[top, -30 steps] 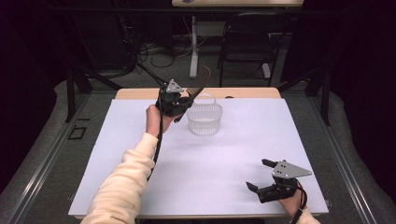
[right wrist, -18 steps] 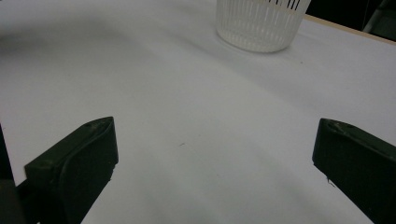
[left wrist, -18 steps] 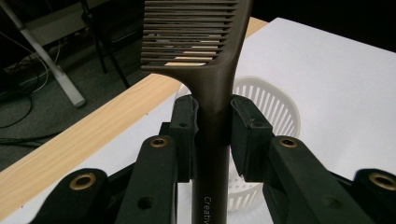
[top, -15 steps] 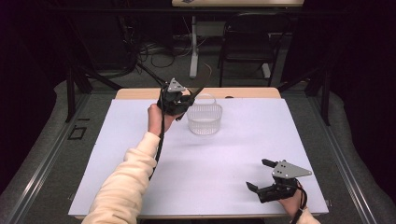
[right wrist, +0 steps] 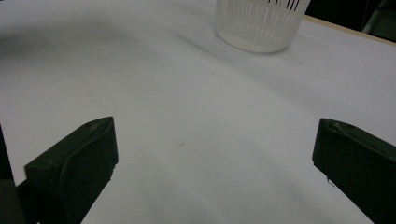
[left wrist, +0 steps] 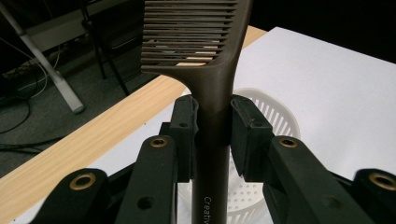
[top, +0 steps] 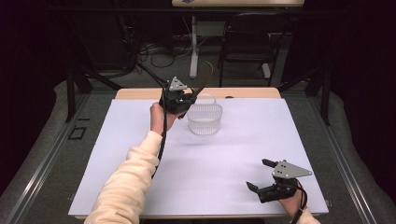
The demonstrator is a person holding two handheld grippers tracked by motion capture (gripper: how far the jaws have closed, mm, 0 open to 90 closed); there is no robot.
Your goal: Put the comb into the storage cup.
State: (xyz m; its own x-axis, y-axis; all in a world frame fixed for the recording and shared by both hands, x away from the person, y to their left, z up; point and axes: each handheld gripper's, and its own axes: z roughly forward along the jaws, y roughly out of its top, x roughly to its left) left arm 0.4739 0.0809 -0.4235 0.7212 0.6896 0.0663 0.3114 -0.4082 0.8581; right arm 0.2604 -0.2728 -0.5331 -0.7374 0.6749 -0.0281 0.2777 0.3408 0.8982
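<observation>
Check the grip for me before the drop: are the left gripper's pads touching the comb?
Touching. The left gripper view shows both pads of the left gripper pressed on the comb handle, no gap either side.

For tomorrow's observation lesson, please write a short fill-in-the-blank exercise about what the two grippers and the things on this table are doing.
1. The left gripper is shut on the handle of a dark ____.
2. The white slatted basket stands on the ____ table cover.
3. The right gripper has its jaws ____, with nothing between them.
4. In the high view, the comb is held beside the ____.

Missing words: comb; white; open; basket
</observation>
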